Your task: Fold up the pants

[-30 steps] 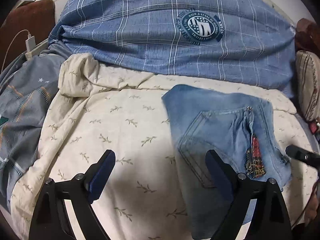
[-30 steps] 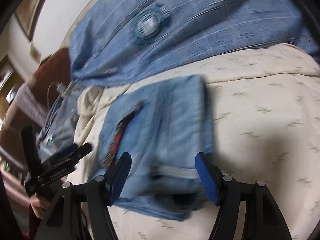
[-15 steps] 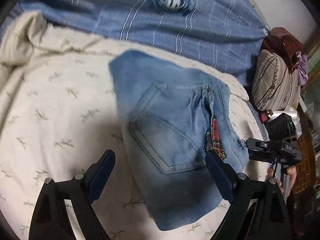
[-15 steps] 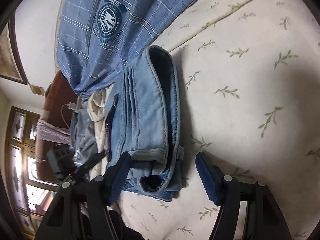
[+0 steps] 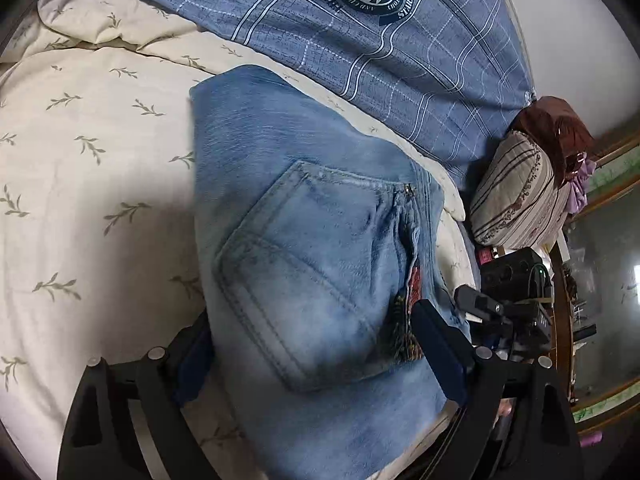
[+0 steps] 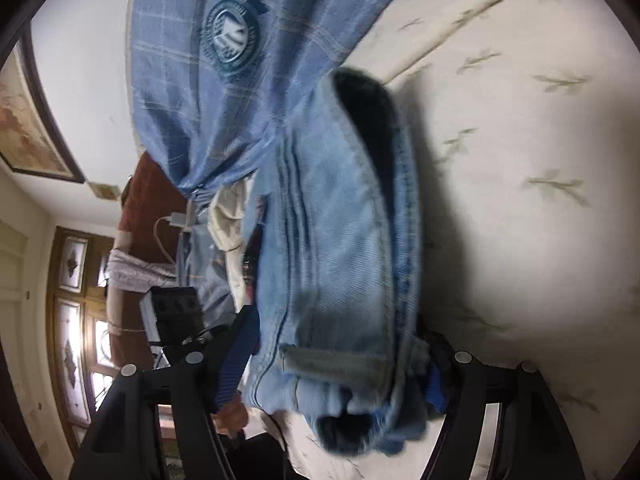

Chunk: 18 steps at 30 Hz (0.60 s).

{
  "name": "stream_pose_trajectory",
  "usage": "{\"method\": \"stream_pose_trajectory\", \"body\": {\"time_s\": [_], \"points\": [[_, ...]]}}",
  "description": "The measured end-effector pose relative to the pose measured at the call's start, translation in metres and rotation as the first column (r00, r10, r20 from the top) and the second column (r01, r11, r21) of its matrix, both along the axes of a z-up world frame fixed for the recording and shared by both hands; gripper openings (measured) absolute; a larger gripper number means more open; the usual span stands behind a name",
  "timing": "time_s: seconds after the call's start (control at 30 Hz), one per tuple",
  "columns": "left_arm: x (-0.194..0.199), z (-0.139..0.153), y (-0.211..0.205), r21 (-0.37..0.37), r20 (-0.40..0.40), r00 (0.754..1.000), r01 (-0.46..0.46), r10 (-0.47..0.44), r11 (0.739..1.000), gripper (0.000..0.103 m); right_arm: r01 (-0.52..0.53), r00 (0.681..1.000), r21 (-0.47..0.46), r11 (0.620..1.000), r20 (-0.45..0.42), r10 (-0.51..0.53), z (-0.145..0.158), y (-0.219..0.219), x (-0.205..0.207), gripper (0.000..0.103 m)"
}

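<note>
Left gripper (image 5: pixel 312 354) pitched down over the bed, jaws wide, straddling the near end of the folded jeans (image 5: pixel 316 248); whether the pads touch the denim cannot be told. Right gripper (image 6: pixel 340 364) rolled, jaws opening, the bundle's hem end between them; contact unclear.

Jeans lie on the leaf-print sheet (image 5: pixel 92 184), pocket face up, long axis from 6 toward 11 o'clock in the left view.

Blue plaid duvet (image 5: pixel 360 32) at 12 o'clock, just beyond the jeans. Striped pillow (image 5: pixel 520 196) at 3 o'clock.
</note>
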<state>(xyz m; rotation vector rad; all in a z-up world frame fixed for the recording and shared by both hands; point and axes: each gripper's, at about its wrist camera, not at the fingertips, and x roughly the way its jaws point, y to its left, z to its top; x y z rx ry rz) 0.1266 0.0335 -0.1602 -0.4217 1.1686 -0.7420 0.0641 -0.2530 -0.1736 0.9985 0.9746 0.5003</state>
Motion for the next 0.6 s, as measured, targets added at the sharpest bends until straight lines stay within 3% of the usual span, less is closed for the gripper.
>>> {"method": "stream_pose_trajectory", "body": {"time_s": [0.13,0.2,0.43,0.6], "points": [[-0.002,0.002,-0.006,0.004,0.029,0.999,-0.013,0.013,1.0,0.091,0.008,1.0,-0.07,0.997,0.021,-0.007,0.006,0.012,0.0,0.067],[-0.005,0.003,-0.01,0.027,0.06,0.998,-0.009,0.008,1.0,0.084,0.022,1.0,-0.075,0.997,0.019,-0.021,0.006,0.011,-0.001,0.053],[-0.011,0.017,-0.02,0.039,0.156,0.988,-0.03,0.024,0.999,0.075,0.053,0.993,-0.162,0.985,0.114,-0.035,0.029,0.024,-0.009,0.046],[-0.014,0.029,-0.017,0.005,0.19,0.981,-0.04,0.038,0.999,0.065,0.078,0.98,-0.247,0.966,0.195,-0.029,0.05,0.032,-0.019,0.044]]}}
